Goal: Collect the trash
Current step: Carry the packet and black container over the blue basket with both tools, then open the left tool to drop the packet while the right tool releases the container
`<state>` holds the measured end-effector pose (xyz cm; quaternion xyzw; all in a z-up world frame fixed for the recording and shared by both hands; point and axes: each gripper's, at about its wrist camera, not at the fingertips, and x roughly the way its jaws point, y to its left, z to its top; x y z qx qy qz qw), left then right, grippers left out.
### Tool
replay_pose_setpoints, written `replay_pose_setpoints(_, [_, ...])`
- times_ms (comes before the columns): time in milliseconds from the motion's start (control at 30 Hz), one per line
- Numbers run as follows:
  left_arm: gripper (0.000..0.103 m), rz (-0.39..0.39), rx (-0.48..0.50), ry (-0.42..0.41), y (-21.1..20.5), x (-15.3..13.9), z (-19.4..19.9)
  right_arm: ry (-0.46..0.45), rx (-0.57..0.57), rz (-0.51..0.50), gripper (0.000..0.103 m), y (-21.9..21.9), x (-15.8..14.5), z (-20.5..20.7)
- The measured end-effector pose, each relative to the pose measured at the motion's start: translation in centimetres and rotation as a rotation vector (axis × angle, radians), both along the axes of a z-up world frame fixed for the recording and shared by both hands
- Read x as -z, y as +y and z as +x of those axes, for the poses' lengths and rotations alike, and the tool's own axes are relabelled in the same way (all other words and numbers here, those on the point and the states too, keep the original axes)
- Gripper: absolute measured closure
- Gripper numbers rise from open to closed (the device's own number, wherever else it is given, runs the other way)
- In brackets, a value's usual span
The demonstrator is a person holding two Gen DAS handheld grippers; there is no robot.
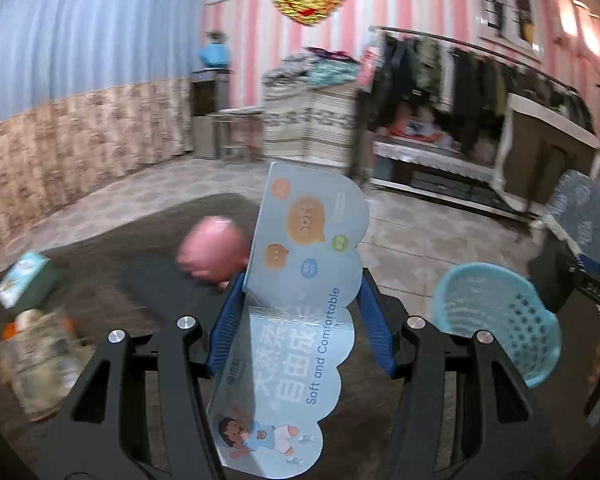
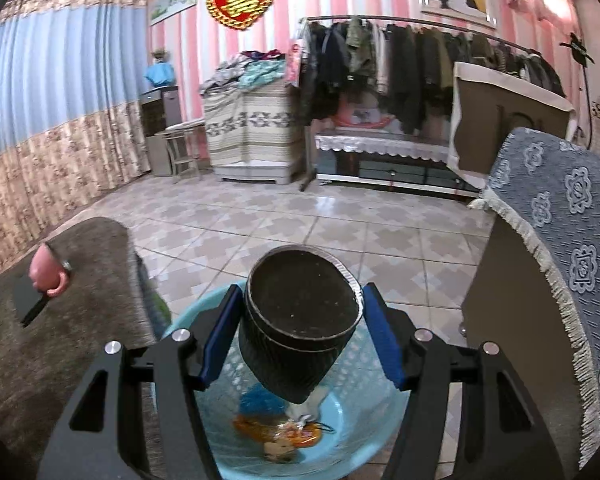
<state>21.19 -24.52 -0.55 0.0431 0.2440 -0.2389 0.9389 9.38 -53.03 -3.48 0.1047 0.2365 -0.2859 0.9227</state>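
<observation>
Left gripper (image 1: 300, 320): fingers clamp blue card sheet (image 1: 300, 300) | Right gripper (image 2: 300, 332): fingers grip black ribbed cup (image 2: 300, 332) above blue basket (image 2: 364, 432)

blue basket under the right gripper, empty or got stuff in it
Not empty. In the right wrist view the blue basket already holds crumpled orange and blue wrappers at its bottom.
</observation>
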Motion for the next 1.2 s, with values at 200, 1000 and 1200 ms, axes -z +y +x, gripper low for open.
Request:
replay_pose_setpoints(200, [0.048, -0.003, 0.137, -0.001, -7.5, 1.3, -1.5, 0.012, 0.037, 0.037, 0.042, -3.2, 1.3, -0.2])
replay_pose_setpoints(1000, [0.031, 0.064, 0.323, 0.047, -22.4, 6.3, -2.2, -0.01, 0.102, 0.128, 0.042, -6.5, 3.3, -2.0])
replay_pose_setpoints(1200, [0.02, 0.062, 0.238, 0.007, -19.8, 5.1, -0.6, 0.005, 0.067, 0.103, 0.042, -4.9, 2.9, -0.8])
